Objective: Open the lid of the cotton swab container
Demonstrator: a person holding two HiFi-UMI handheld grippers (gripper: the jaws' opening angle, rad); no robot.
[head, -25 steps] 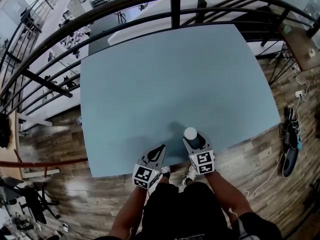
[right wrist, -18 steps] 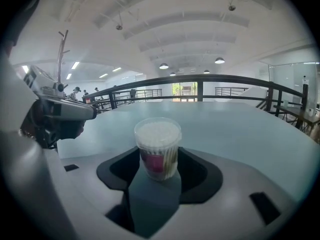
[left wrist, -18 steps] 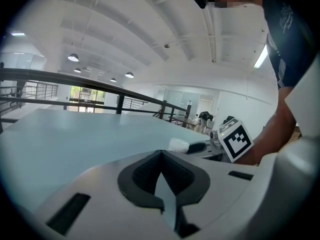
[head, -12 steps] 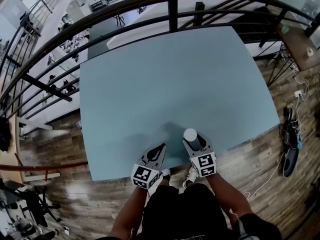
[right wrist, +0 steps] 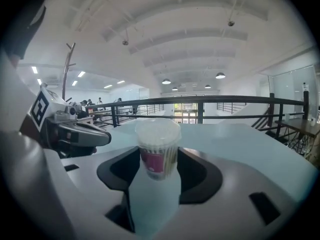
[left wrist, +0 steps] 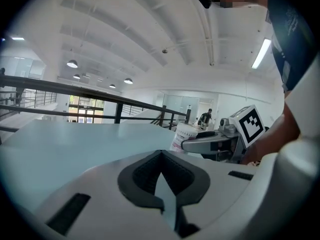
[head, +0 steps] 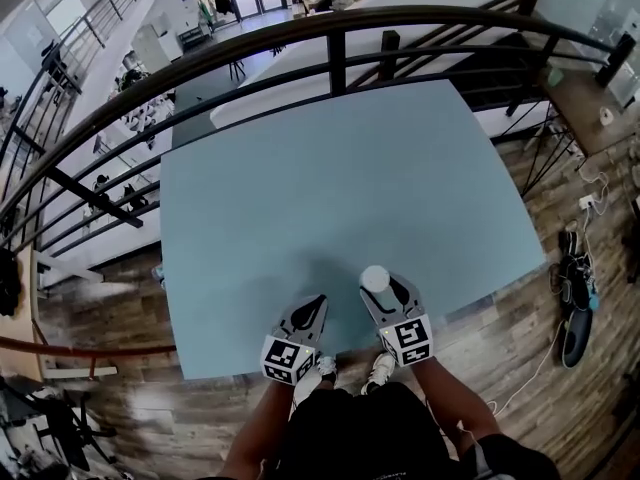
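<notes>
Person (head: 350, 433): dark-clothed, right behind both pairs of jaws, with one forearm reaching forward to each gripper.
Marker cubes: one sits at the rear of each gripper, on the person's side of the jaws; the left marker cube (head: 286, 358) and the right marker cube (head: 408, 338) both show black-and-white squares.
Left gripper (head: 316, 304): its jaws are pressed together with nothing between them. It lies just left of the right gripper, apart from it, and both point the same way over the near edge of the worktop.
Right gripper (right wrist: 159, 152): its jaws pinch the cotton swab container from both sides, with the dark pads against its wall.
Cotton swab container (right wrist: 157, 134): upright between the right jaws, a clear tub with a pink label band and white swab tips packed to the top. It stands just right of the left jaws' tips. Whether its base touches the worktop cannot be told.
Lid (right wrist: 158, 123): a frosted round cap, on the tub and shut, above the right jaws' pads.
Worktop (head: 300, 198): pale blue, spreading bare ahead of both jaws.
Railing (head: 330, 28): black metal bars curving past the worktop's far edge, well beyond the jaws.
Floor (head: 500, 328): wooden planks to the right of the right jaws, with a white cable (head: 545, 353) trailing across them.
</notes>
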